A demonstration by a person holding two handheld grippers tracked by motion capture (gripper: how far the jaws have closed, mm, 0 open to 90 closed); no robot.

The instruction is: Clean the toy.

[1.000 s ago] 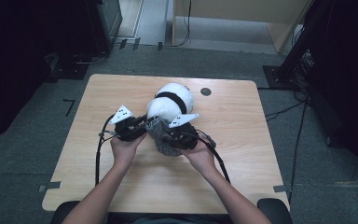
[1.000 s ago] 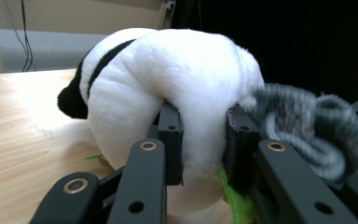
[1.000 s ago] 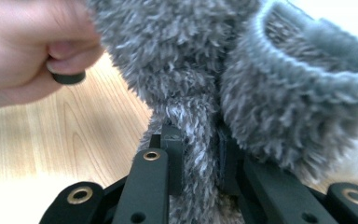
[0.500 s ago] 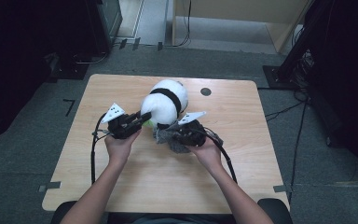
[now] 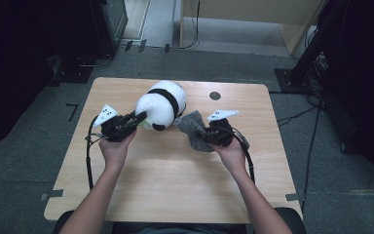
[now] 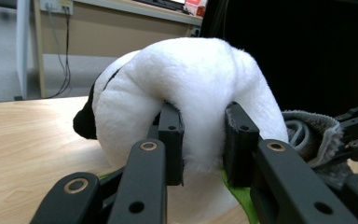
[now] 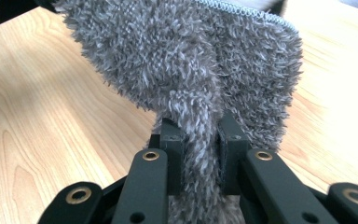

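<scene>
Both claws were clamped: left claw (image 6: pixel 200 140) on the panda plush (image 5: pixel 159 105), right claw (image 7: pixel 200 140) on the grey fuzzy cloth (image 5: pixel 192 127). I'd say pull slow and level, keeping the plush pinned to the surface (image 5: pixel 175 185).

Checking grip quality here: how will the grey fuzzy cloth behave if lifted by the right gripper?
The grey cloth probably flops: it bunches between the right gripper pads. It looks light, and its fuzzy pile should resist slipping.

A lab or test room is showing here: a bare wooden table (image 5: pixel 175 185) is standing on grey carpet (image 5: pixel 39 122), with cables (image 5: pixel 302 114) trailing across the floor and dark equipment stands (image 5: pixel 311 58) crowding around it.
</scene>
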